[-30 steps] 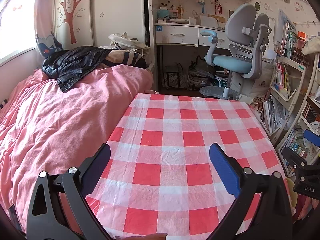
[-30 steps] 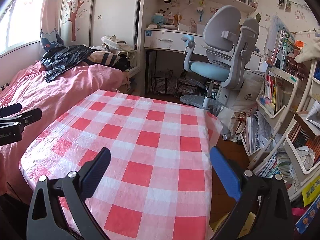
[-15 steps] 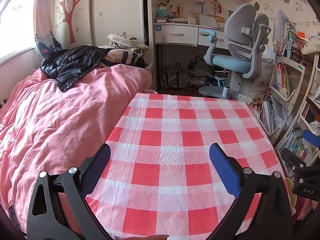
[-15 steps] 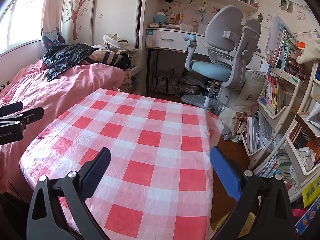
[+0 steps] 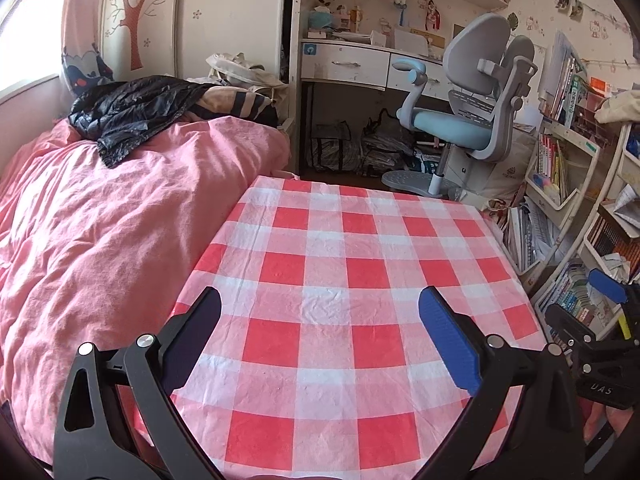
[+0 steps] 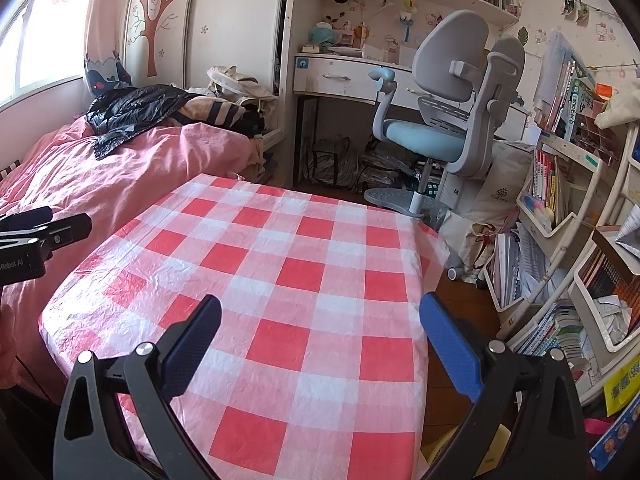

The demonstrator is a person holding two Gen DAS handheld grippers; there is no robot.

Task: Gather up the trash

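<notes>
Table (image 5: 360,272) w/ red-and-white checked cloth, centre of both views; cloth surface bare, lightly wrinkled. Trash: none identifiable on table; cannot tell which item in room, if any, is the task's thing.

Left gripper (image 5: 320,312): jaws wide apart, nothing between, hovering over near part of table. Its dark body also seen at left edge of right wrist view (image 6: 40,240), over the bed side.

Right gripper (image 6: 320,316): jaws wide apart, empty, over near right part of table, right finger beyond the table's edge above the floor. Its blue pad and black frame show at right edge of left wrist view (image 5: 600,320).

Bed (image 5: 100,232): pink cover, touching table's left side. Black jacket (image 5: 128,112) heaped at far end, striped cloth just beside it.

Desk chair (image 6: 448,120): grey back, blue seat, beyond table's far edge, at a white desk (image 6: 340,76) w/ drawers and small toys on shelves above.

Bookshelves (image 6: 560,208): white, right of table, crammed w/ books and papers; crumpled paper (image 6: 612,312) in a lower bin. Bags (image 6: 344,160) under desk.
</notes>
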